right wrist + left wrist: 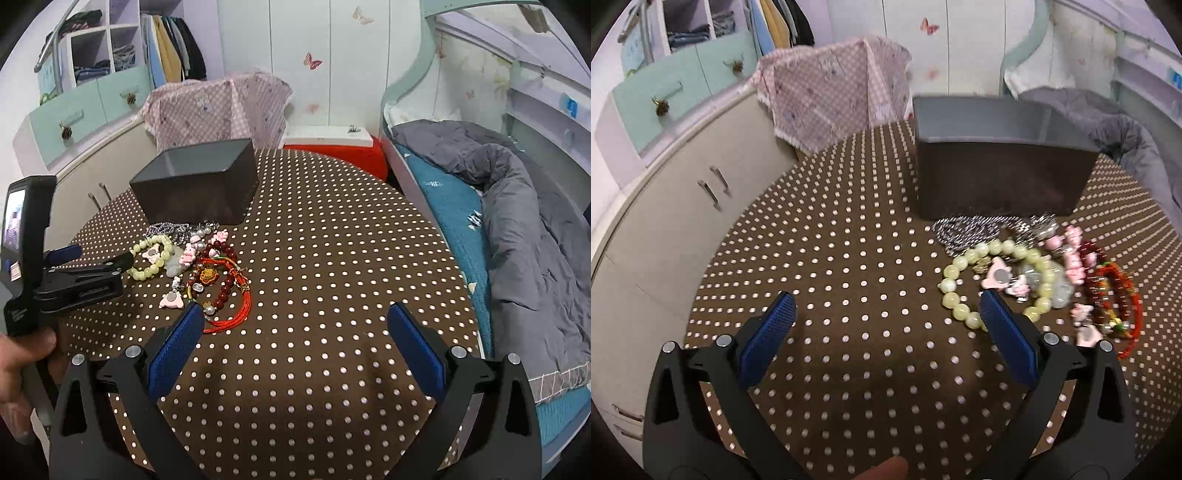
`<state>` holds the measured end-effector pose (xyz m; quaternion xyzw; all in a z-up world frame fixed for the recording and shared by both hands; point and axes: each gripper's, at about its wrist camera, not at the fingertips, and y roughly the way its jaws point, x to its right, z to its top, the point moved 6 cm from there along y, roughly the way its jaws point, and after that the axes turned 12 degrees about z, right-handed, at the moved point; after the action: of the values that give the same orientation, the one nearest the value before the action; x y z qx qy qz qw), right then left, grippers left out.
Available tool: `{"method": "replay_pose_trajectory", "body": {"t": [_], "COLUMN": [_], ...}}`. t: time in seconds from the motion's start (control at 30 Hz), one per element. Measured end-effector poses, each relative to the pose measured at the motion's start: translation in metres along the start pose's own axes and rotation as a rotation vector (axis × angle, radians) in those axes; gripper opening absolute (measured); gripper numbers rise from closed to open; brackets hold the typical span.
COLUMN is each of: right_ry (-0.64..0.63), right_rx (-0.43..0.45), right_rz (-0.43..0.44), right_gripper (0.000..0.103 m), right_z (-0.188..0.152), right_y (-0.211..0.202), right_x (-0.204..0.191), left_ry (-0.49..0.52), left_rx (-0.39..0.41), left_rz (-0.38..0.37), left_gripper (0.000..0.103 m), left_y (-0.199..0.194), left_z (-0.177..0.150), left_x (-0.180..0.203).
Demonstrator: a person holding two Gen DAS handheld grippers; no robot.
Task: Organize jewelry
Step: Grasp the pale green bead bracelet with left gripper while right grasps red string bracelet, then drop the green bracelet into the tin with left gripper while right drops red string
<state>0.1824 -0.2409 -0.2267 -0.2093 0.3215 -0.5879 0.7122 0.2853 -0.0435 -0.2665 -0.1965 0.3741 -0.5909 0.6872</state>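
Both hand-held grippers, left (886,314) and right (295,325), spread wide, holding nothing. Jewelry heap (195,258) lies on dotted bench (332,258), before grey box (195,184). Pale green bead bracelet (993,280) looks light, slippery, likely elastic; pinch across one strand, not tangled cords.
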Motion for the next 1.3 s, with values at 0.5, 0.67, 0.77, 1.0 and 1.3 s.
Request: {"method": "replay_pose_trajectory", "body": {"t": [0.5, 0.67, 0.77, 1.0, 1.3], "right_ry": [-0.086, -0.15, -0.135, -0.15, -0.223], "right_rx": [-0.192, -0.193, -0.171, -0.09, 0.036], "right_rz": [0.049, 0.057, 0.089, 0.171, 0.226], "right_gripper": [0.047, 0.006, 0.003, 0.003, 0.003], "right_z": [0.008, 0.01, 0.015, 0.044, 0.105], "right_y": [0.066, 0.064, 0.056, 0.02, -0.023], "right_x": [-0.004, -0.01, -0.011, -0.015, -0.036], "left_ry": [0.076, 0.065, 0.038, 0.005, -0.026], "left_rx": [0.002, 0.001, 0.009, 0.08, 0.217], "left_rz": [-0.215, -0.232, -0.255, -0.277, -0.297], "left_gripper": [0.009, 0.009, 0.009, 0.009, 0.009], "left_y": [-0.006, -0.006, -0.014, -0.044, -0.093], "left_z": [0.006, 0.003, 0.001, 0.016, 0.055], "left_x": [0.022, 0.016, 0.011, -0.005, -0.033]}}
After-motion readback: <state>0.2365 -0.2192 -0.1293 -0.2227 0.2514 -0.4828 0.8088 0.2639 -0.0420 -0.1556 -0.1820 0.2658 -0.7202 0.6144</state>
